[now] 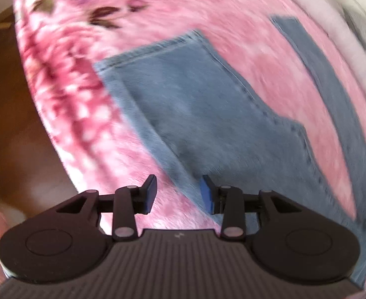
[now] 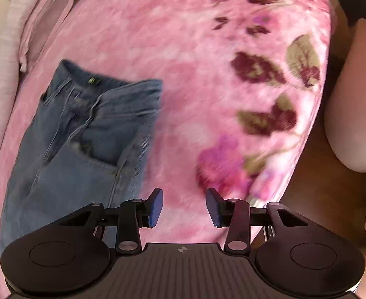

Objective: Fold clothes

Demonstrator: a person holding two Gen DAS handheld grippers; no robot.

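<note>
Right wrist view shows the waistband, label & pocket of the jeans [image 2: 83, 134], centre-left of frame; left wrist view shows only the legs [image 1: 202, 114], one hem at upper centre, 2nd leg along the right edge. Jeans lie flat on a pink floral blanket [image 2: 187, 62]. Pale pink cloth [image 2: 43, 22] bunched at upper left in the right view. Brown floor [image 1: 5, 114] at left of the left view. Both views motion-blurred. Left gripper [image 1: 178, 194] apart, empty, above the near edge of a leg. Right gripper [image 2: 184, 208] apart, empty, over bare blanket just right of the jeans.
</note>
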